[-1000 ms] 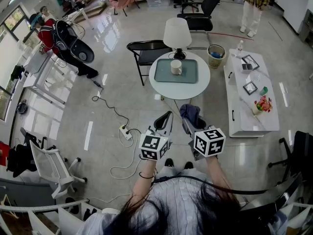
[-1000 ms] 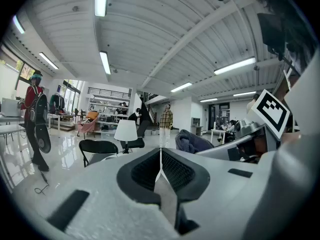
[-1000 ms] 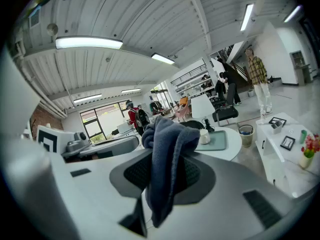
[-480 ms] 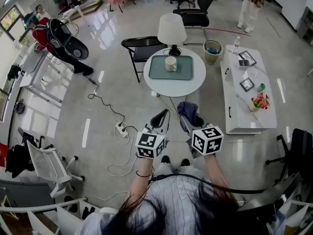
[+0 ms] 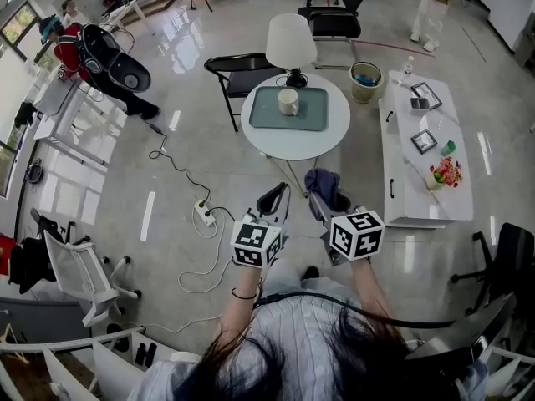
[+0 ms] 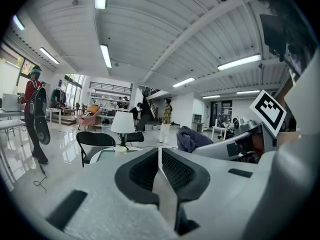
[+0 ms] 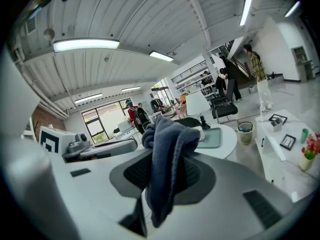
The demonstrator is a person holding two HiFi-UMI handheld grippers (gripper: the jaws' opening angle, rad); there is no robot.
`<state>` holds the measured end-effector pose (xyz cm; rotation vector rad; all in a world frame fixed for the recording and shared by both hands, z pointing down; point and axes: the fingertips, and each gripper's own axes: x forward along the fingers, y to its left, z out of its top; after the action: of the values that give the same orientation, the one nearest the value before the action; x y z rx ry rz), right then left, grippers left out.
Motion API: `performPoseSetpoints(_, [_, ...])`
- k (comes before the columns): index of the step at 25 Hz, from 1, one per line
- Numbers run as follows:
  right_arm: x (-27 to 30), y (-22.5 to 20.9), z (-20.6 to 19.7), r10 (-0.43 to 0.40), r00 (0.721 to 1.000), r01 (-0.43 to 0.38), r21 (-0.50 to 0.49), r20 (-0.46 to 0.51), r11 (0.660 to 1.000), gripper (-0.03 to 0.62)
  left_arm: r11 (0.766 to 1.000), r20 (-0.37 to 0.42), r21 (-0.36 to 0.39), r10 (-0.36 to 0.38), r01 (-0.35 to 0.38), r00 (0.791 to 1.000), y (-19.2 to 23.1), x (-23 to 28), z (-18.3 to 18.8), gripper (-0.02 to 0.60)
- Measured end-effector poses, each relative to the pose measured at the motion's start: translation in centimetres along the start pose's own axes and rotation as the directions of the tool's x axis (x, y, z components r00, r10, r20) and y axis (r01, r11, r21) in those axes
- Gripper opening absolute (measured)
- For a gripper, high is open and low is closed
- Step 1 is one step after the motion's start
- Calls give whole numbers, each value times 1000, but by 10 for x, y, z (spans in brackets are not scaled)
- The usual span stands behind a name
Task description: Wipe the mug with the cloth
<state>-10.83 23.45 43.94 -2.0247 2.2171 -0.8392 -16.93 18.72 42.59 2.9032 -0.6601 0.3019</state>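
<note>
A little nearer the bench [image 5: 334,136] and mug [image 5: 287,101], right gripper [image 5: 321,203] jaws pinching the cloth [image 5: 324,182], left gripper [image 5: 276,200] jaws pressed together, empty; wiping not yet begun.

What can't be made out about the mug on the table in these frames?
- Head view: the cream ceramic mug on the green tray is too small to show stains or contents.
- Right gripper view: the dark blue cloth, clamped in the right gripper, hides nearly all of the mug.
- Left gripper view: the mug is tiny and blurred.
</note>
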Motion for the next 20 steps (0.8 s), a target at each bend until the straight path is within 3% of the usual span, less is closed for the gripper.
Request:
performPoseSetpoints(14, [30, -25, -4, 10, 999, -10, 19, -33, 1000, 109, 1000, -29, -15, 10, -11, 1000, 18, 33, -10, 23])
performPoseSetpoints(20, [69, -40, 11, -13, 999, 14, 19, -41, 1000, 109, 1000, -40, -27, -15, 14, 999, 51, 64, -7, 23])
